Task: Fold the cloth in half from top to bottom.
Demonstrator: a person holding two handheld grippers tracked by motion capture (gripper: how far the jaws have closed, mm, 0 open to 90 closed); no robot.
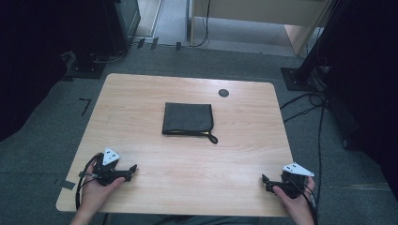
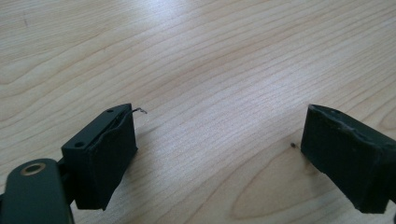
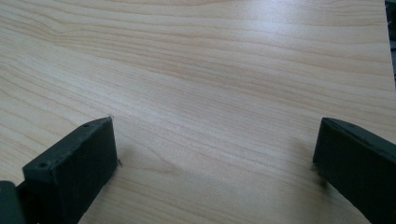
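Table [image 1: 141,93]: pale wood, slick; cloth may slide rather than lift.
Folded dark cloth [image 1: 187,118]: mid-table, well apart from both grippers; loose loop [image 1: 212,138] may snag.
Left gripper [image 1: 133,168]: jaws apart, empty.
Right gripper [image 1: 265,181]: jaws apart, empty.

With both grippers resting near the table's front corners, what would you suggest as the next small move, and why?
Probably bring the left gripper forward toward the folded dark cloth. Both it and the right gripper stand open and empty over bare wood, well short of the cloth, which lies flat mid-table with a loop at its near right corner.
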